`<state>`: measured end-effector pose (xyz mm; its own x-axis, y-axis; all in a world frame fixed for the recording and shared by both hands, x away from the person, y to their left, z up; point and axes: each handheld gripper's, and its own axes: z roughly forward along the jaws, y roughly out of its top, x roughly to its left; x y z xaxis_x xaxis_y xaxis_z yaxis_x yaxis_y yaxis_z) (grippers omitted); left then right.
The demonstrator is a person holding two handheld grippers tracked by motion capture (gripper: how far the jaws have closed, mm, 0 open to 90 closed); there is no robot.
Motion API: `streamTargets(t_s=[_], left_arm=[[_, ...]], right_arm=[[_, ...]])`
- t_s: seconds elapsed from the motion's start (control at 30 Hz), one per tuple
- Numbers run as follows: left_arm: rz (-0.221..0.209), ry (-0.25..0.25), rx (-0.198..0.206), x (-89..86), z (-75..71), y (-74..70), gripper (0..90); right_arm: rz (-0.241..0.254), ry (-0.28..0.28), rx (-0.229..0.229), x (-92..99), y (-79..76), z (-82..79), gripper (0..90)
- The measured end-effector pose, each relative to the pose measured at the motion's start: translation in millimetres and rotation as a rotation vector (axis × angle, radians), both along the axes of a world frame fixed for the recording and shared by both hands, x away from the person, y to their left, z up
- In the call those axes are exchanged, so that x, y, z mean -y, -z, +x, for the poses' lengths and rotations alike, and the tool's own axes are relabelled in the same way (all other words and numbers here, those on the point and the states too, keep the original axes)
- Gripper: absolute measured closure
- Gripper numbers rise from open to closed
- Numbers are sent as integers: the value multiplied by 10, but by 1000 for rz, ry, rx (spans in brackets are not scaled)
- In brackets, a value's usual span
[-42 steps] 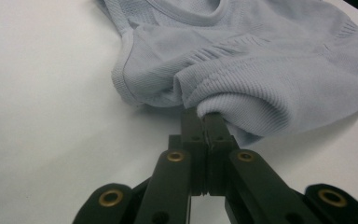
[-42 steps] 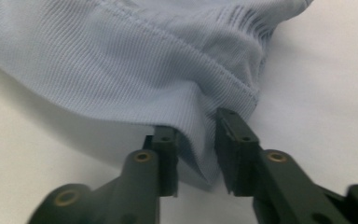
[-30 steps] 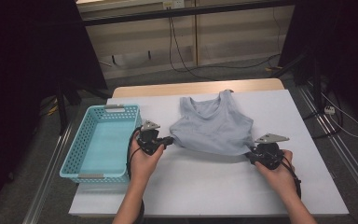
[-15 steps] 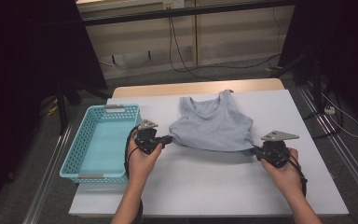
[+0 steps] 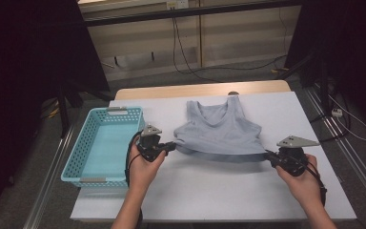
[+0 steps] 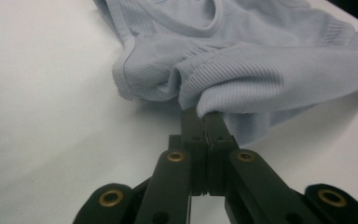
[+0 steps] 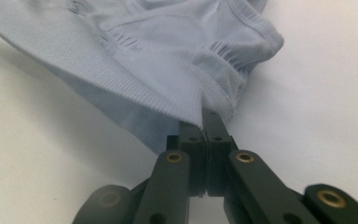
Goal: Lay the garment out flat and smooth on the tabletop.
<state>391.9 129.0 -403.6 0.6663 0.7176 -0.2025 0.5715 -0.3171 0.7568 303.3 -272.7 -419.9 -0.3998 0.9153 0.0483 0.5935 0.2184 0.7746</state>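
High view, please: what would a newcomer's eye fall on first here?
A pale blue top lies mid-table, its hem stretched between two grippers. The left gripper pinches the hem's left corner and the right gripper its right corner, both shut on the cloth. A light blue basket sits at the table's left edge.

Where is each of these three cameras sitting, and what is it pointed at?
High view: above the person's side, looking forward and down on the table, basket and tank top; forearms and both hands show.
Left gripper view: rides the left claw, looking along its black jaws shut on the hem.
Right gripper view: rides the right claw, likewise shut on the hem.
Shared: all show the tank top.
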Motion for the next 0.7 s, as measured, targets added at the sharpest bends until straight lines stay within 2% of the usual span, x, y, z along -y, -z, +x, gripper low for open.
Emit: streamTargets(t_s=[0.3,0.47,0.7], left_arm=[[24,-11,-3,31,44,109,897],[25,-9,-12,25,53,138,896],[20,-4,-18,32,35,152,895]], right_arm=[[-44,-2,-29,-71,163,107,899],[-32,-12,-38,-121,218,142,854],[-27,-35,-49,-132,208,97,789]])
